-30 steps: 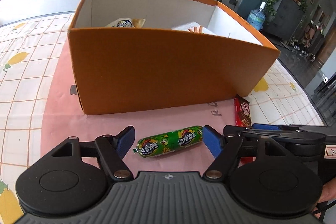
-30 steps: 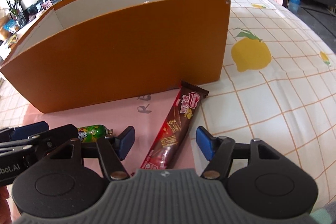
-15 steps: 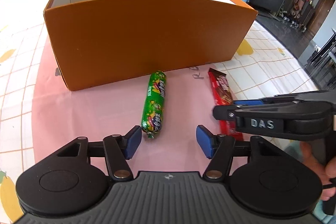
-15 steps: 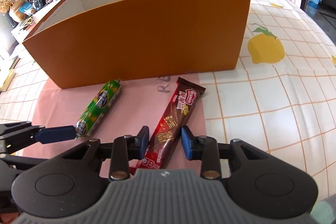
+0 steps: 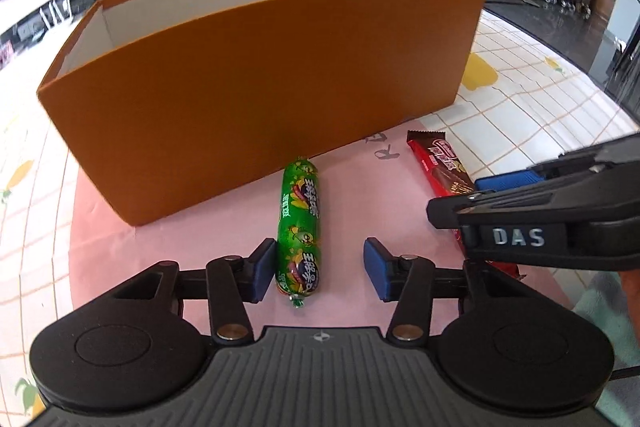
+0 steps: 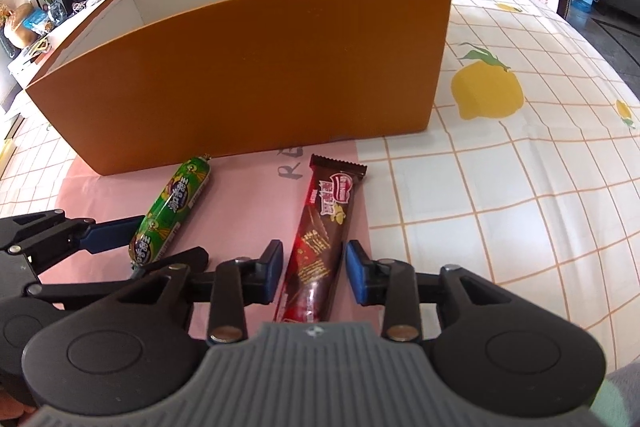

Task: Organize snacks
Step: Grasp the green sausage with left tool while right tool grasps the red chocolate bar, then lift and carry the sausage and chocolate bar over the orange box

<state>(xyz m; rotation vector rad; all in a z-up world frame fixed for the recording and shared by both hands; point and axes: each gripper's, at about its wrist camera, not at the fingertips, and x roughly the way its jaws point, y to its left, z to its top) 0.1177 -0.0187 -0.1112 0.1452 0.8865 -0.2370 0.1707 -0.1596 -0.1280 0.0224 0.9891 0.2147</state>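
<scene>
A green sausage snack [image 5: 298, 227] lies lengthwise on the pink mat [image 5: 180, 251], its near end between the fingers of my left gripper [image 5: 320, 269]. The jaws are closing: the left pad touches the wrapper and the right pad stands apart. A brown-red chocolate bar [image 6: 320, 247] lies between the fingers of my right gripper [image 6: 314, 273]. Those jaws are opening, with a thin gap at each pad. Just behind both snacks stands an orange box [image 6: 240, 67], open on top. From the left wrist view the right gripper [image 5: 456, 197] shows side-on over the bar [image 5: 440, 167].
The pink mat lies on a checked tablecloth with lemon prints [image 6: 486, 95], which spreads to the right. The box's tall front wall [image 5: 260, 99] blocks the way ahead and hides its inside. Both grippers work side by side, close together.
My left gripper rolled and shifted, so the sausage now runs along its fingers, and its jaws narrowed. My right gripper's jaws narrowed around the chocolate bar, then widened slightly.
</scene>
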